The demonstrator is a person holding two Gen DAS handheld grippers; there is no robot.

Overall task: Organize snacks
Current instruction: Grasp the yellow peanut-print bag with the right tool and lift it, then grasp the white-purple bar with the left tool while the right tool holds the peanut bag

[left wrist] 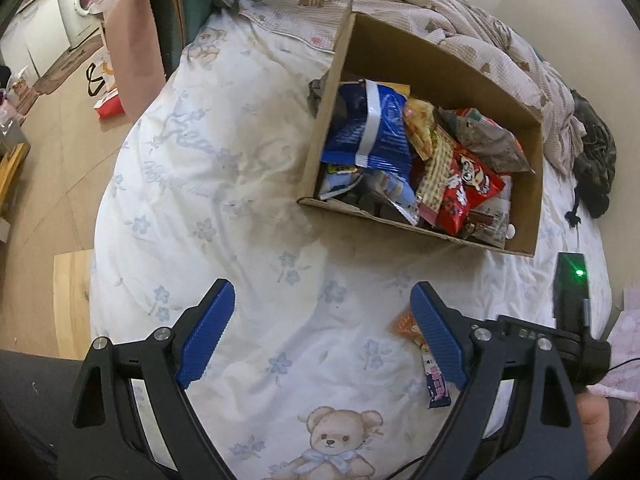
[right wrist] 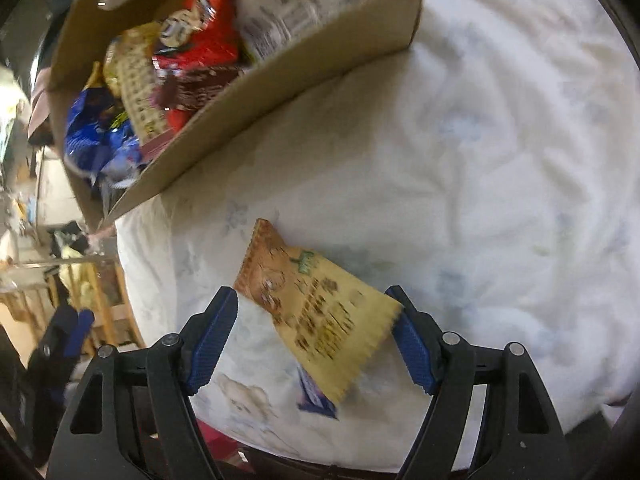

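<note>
left gripper (left wrist: 324,332) open, right gripper (right wrist: 316,336) open

Both pictures are bright, with soft, even light. The white bedsheet (left wrist: 248,184) looks a little washed out in the right wrist view, mostly at the upper right. A soft grey shadow lies on the sheet below the cardboard box (left wrist: 440,64). The left wrist view is sharp. The right wrist view is smeared by motion, so the snack packet (right wrist: 316,312) looks fuzzy. Edges bend round, and the corners are black.
</note>
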